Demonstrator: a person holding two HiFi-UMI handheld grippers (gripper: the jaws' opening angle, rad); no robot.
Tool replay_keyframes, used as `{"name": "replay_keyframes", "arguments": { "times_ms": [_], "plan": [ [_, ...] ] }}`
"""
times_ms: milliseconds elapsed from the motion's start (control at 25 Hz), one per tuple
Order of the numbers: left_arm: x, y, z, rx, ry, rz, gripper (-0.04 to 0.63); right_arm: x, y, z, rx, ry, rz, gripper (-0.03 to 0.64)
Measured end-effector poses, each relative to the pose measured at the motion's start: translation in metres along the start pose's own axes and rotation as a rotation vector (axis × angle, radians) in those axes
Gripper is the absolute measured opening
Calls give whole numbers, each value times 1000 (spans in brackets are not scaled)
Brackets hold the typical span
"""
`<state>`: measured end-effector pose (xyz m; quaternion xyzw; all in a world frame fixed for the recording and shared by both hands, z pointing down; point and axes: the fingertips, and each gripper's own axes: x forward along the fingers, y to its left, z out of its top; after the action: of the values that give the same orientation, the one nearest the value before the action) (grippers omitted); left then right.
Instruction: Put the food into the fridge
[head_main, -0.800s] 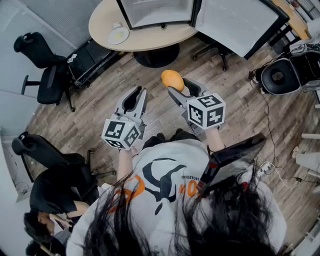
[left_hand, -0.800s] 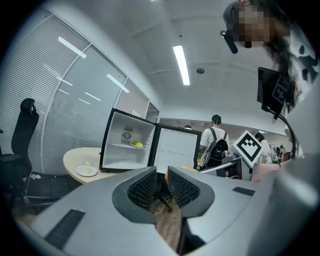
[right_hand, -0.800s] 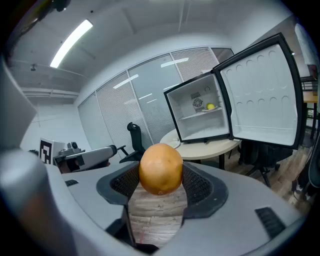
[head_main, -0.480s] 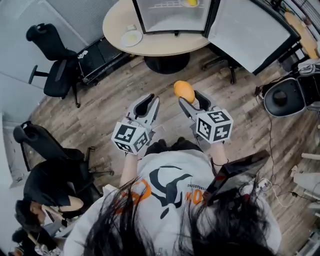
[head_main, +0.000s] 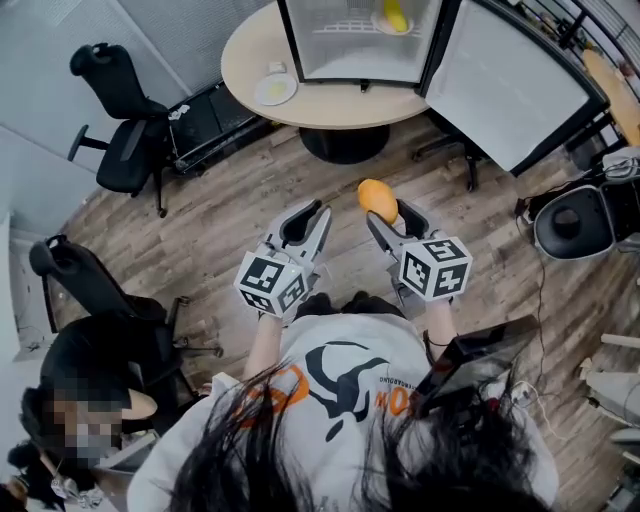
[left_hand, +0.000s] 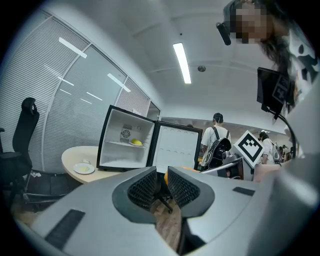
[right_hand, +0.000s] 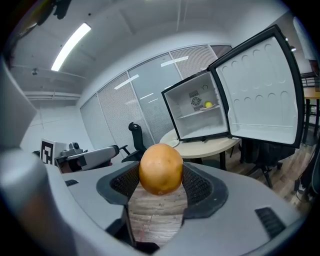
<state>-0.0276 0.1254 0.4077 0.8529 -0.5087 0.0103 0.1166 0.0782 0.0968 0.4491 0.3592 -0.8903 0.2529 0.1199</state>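
Note:
My right gripper (head_main: 386, 210) is shut on an orange fruit (head_main: 377, 199), held above the wooden floor; in the right gripper view the fruit (right_hand: 160, 168) sits between the two dark pads. My left gripper (head_main: 317, 213) hangs beside it to the left, shut with nothing in it (left_hand: 161, 176). Ahead, a small fridge (head_main: 288, 40) stands on a round table (head_main: 250, 60), its door (head_main: 510, 70) swung open to the right. A yellow fruit (head_main: 396, 15) lies on the fridge's shelf, and it also shows in the gripper views (left_hand: 136, 142) (right_hand: 208, 104).
A plate (head_main: 274, 89) lies on the table left of the fridge. Black office chairs (head_main: 115, 90) (head_main: 80, 285) stand at the left, another chair (head_main: 580, 220) at the right. A seated person (head_main: 100, 390) is at the lower left. People stand beyond the fridge (left_hand: 217, 145).
The table and fridge have come nearer and lower in the head view, and the fridge's inside now shows. Both grippers have moved forward together; the orange fruit stays in the right one.

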Motion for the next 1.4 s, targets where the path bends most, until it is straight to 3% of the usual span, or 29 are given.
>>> {"name": "replay_keyframes", "arguments": {
  "times_ms": [360, 800, 1120, 1400],
  "plan": [
    [15, -6, -10, -10, 22, 14, 77, 0, -11, -14, 23, 47, 32, 278],
    [43, -9, -17, 4, 71, -36, 77, 8, -32, -19, 78, 51, 11, 278],
    [87, 0, -17, 11, 95, -113, 77, 32, -63, -1, 109, 36, -35, 278],
    [138, 45, -3, 38, 104, -164, 77, 80, -94, 31, 140, 23, -80, 278]
  ]
}}
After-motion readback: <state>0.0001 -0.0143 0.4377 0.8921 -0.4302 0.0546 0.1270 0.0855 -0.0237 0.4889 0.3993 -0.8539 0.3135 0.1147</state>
